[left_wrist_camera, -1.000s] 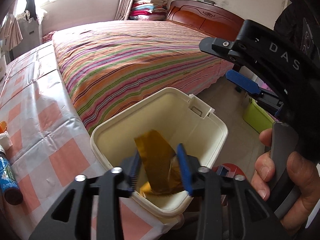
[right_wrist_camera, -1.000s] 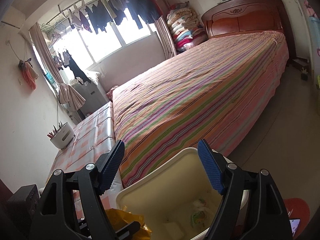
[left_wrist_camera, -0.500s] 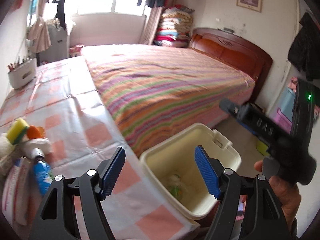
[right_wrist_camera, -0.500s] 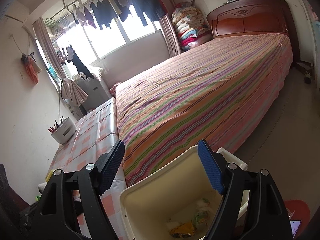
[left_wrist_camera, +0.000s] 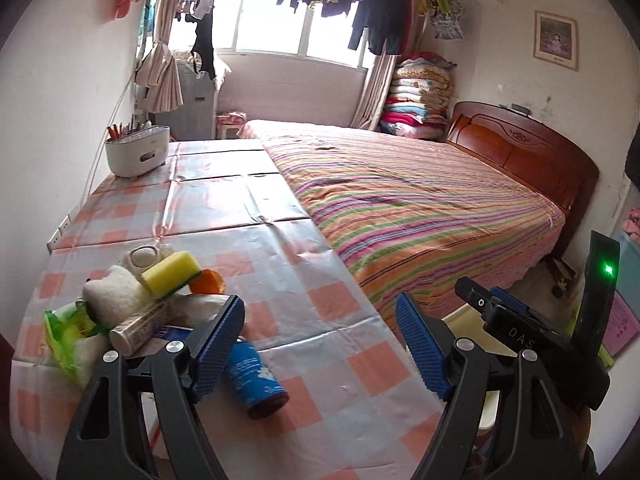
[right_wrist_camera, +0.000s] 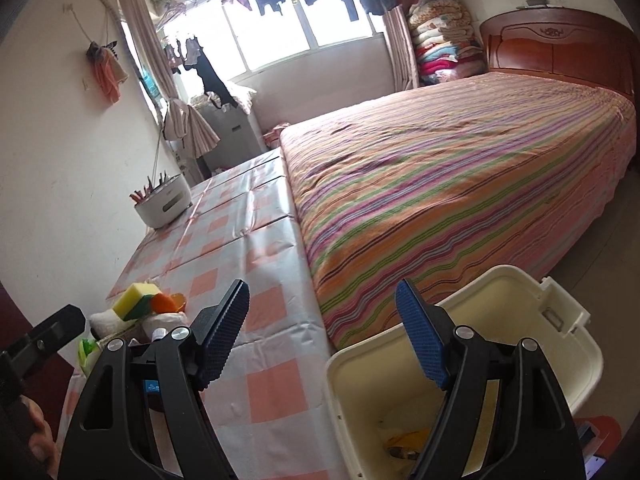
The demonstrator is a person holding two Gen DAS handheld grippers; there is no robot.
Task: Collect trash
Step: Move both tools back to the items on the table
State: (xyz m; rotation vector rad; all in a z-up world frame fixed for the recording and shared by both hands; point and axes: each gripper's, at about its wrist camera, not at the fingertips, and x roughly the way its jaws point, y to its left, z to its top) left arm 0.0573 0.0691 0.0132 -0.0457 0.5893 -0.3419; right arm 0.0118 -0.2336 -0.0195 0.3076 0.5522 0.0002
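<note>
Left wrist view: my left claw [left_wrist_camera: 320,342] is opening wide, nothing between its blue pads. It hangs over the checkered desk [left_wrist_camera: 248,216]. The trash heap lies just left of and partly behind the left finger: yellow sponge [left_wrist_camera: 172,274], orange cap [left_wrist_camera: 206,282], white fluffy wad [left_wrist_camera: 114,294], green wrapper [left_wrist_camera: 66,326], a silvery tube [left_wrist_camera: 138,326]. A blue can [left_wrist_camera: 256,380] lies on its side under the left pad. My right claw's body [left_wrist_camera: 520,336] shows at the right edge.

Right wrist view: my right claw [right_wrist_camera: 322,338] stands well open and empty. The cream bin [right_wrist_camera: 560,320] sits below its right finger, off the desk's edge beside the striped bed [right_wrist_camera: 460,184]; yellow scraps [right_wrist_camera: 404,440] lie at the bin's bottom. The heap sits left of the left finger.
</note>
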